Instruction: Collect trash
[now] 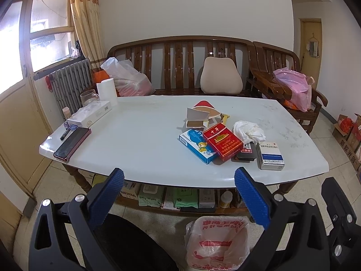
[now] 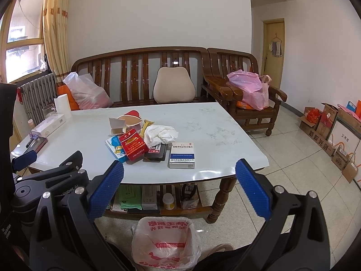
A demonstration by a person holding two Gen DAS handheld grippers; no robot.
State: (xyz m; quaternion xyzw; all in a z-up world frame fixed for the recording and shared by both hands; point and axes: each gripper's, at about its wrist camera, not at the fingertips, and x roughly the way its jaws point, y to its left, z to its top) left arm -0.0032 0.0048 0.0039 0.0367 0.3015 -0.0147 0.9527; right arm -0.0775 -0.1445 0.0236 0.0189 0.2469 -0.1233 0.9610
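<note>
A pile of trash lies on the white table: a red cigarette pack, a blue box, a crumpled white tissue, a white medicine box, a dark flat case and a crushed red-and-tan paper cup. The pile also shows in the right wrist view, with the red pack and tissue. A bin lined with a printed plastic bag stands on the floor below. My left gripper and right gripper are open and empty, held before the table's front edge.
A phone, a pen, a long white box, a paper roll and a glass mug sit at the table's left end. A wooden bench with bags stands behind. Cardboard boxes line the right wall.
</note>
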